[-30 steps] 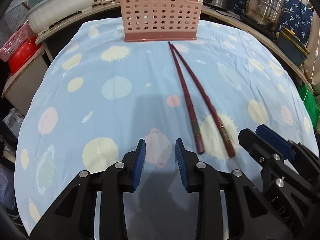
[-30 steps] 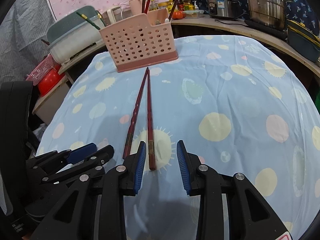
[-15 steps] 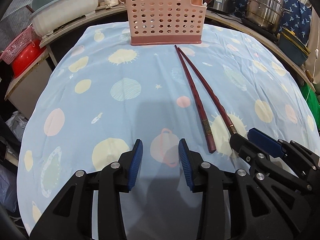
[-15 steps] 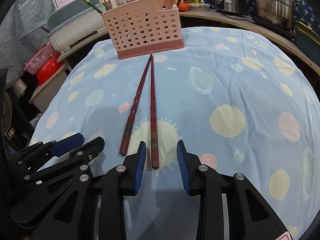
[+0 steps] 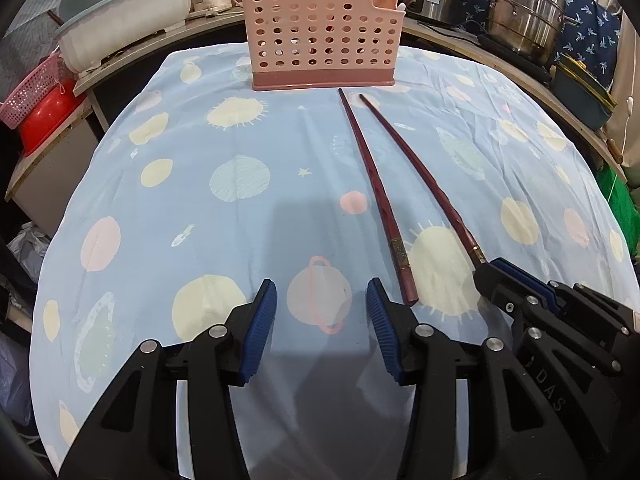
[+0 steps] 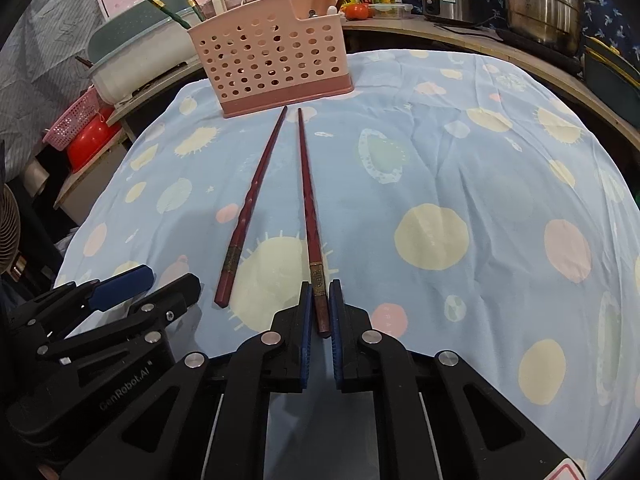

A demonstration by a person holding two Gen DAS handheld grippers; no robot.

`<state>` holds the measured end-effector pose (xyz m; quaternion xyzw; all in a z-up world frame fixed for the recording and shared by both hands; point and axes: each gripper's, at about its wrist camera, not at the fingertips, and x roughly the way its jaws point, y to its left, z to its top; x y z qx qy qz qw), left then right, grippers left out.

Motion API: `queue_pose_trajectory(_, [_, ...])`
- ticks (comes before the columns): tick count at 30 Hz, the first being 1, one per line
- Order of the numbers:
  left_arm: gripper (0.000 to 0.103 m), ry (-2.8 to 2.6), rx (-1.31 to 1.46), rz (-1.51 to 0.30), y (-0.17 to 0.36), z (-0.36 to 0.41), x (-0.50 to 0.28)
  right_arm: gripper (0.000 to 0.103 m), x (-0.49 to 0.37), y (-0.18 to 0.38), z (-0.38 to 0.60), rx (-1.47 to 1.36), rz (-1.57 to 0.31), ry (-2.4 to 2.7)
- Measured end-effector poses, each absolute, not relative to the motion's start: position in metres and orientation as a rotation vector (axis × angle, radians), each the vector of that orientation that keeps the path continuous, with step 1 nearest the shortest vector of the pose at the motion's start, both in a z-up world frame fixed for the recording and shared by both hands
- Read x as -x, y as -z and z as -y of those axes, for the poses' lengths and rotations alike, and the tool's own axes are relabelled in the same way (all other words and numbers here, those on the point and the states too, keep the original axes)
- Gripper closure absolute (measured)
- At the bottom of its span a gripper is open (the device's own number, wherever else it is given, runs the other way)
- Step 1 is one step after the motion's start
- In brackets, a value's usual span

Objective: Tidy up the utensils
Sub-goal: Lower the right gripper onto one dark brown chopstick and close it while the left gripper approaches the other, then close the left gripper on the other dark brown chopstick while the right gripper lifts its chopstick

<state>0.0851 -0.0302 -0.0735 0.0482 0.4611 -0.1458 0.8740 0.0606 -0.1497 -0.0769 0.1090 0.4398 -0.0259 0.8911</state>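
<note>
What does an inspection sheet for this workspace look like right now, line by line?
Surface: table under a blue planet-print cloth, a little wrinkled.
Job's things: two dark red chopsticks lie side by side, tips toward the pink holder. The left chopstick lies free; the right chopstick is gripped at its thick end.
Clutter: nothing seen on the cloth.
Tongs: right tongs shut on the right chopstick; left tongs opening, nothing between them.
Cables: one dark cable on the counter behind.
Surroundings: steel pots, grey-green tub, red bowl, pink basket.
</note>
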Motion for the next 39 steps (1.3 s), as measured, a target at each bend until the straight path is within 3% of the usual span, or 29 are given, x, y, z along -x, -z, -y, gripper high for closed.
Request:
queue_pose_trajectory(19, [0.057, 0.36, -0.075, -0.969, 0.064, 0.062, -0.094, 0.095, -0.046, 0.073, 0.176, -0.271, -0.897, 0.098])
queue_pose_trajectory(23, [0.051, 0.368, -0.057, -0.969, 0.059, 0.066, -0.097, 0.095, -0.046, 0.072, 0.18, -0.279, -0.894, 0.102])
queue_pose_trajectory(27, [0.051, 0.372, -0.07, -0.986, 0.067, 0.076, -0.101, 0.095, -0.045, 0.073, 0.18, -0.28, -0.897, 0.098])
queue_pose_trajectory(28, [0.053, 0.368, -0.081, -0.991, 0.069, 0.078, -0.101, 0.095, -0.045, 0.073, 0.18, -0.278, -0.896, 0.099])
queue_pose_trajectory(35, [0.087, 0.362, -0.112, -0.986, 0.074, 0.076, -0.098, 0.095, -0.044, 0.072, 0.179, -0.278, -0.897, 0.096])
queue_pose_trajectory(39, [0.095, 0.367, -0.105, -0.99, 0.073, 0.07, -0.097, 0.096, -0.043, 0.072, 0.175, -0.271, -0.894, 0.088])
